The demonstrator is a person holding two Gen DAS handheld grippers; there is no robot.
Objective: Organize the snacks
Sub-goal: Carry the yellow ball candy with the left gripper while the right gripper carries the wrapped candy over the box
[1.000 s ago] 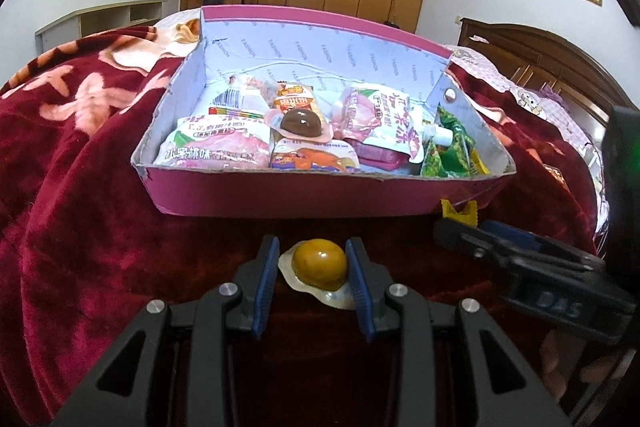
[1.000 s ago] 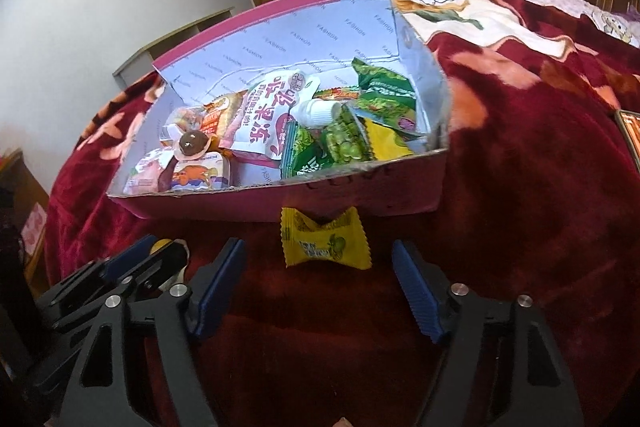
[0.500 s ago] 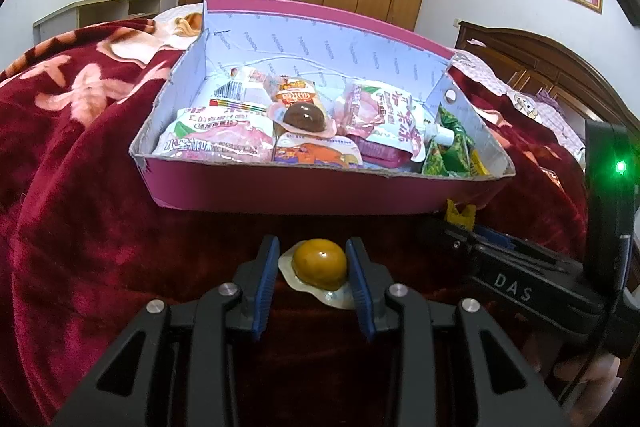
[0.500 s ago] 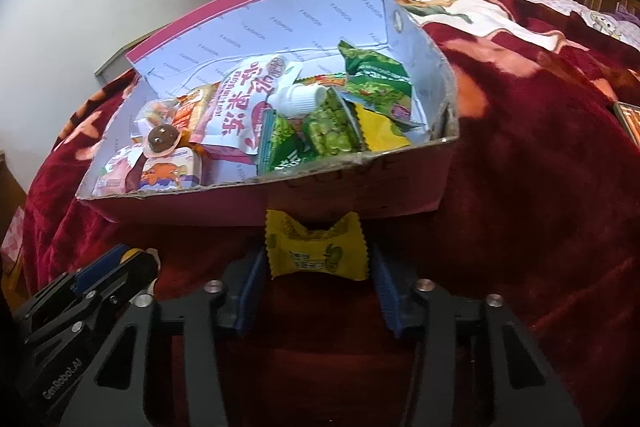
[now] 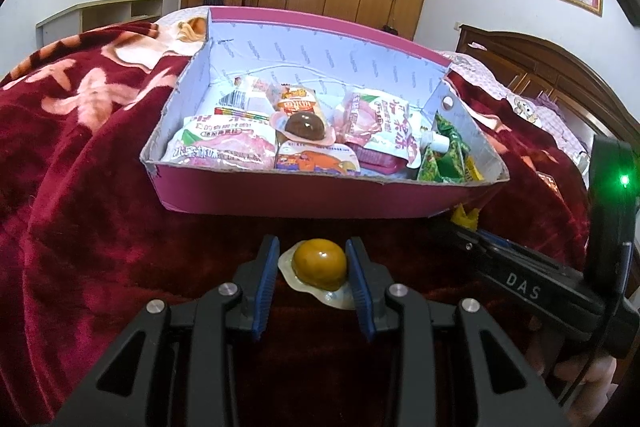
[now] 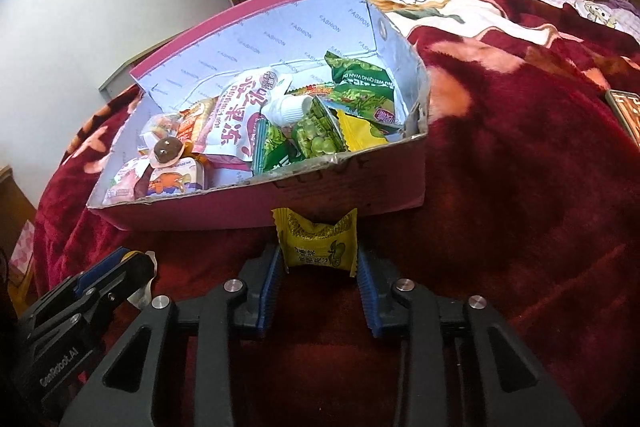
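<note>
Change since a second ago: we see the right tool (image 6: 318, 279), which stood wide open around the yellow candy (image 6: 318, 243), now closed on it; the left tool (image 5: 314, 277) keeps the same grip on its jelly cup (image 5: 319, 264), and both have lifted a little toward the box.
Bed: a dark red flowered blanket (image 5: 80, 155) covers it and carries everything.
Box: the pink snack box (image 5: 280, 197) lies straight ahead of both tools, its low near wall facing us, and it is already crowded with packets.
Key relation: the box opening sits forward of and above each held snack, so we judge the next move to be up and over the near wall. The right tool faces the green-packet end, the left the pink-packet end.
Left tool: closed on the jelly cup, its blue pads (image 5: 267, 273) against the cup's sides.
Right tool: closed on the yellow candy, whose long axis runs across the fingers.
Hard to make out: the candy's lower edge is hidden behind the fingers; the box floor is buried under packets; small print is unreadable.
</note>
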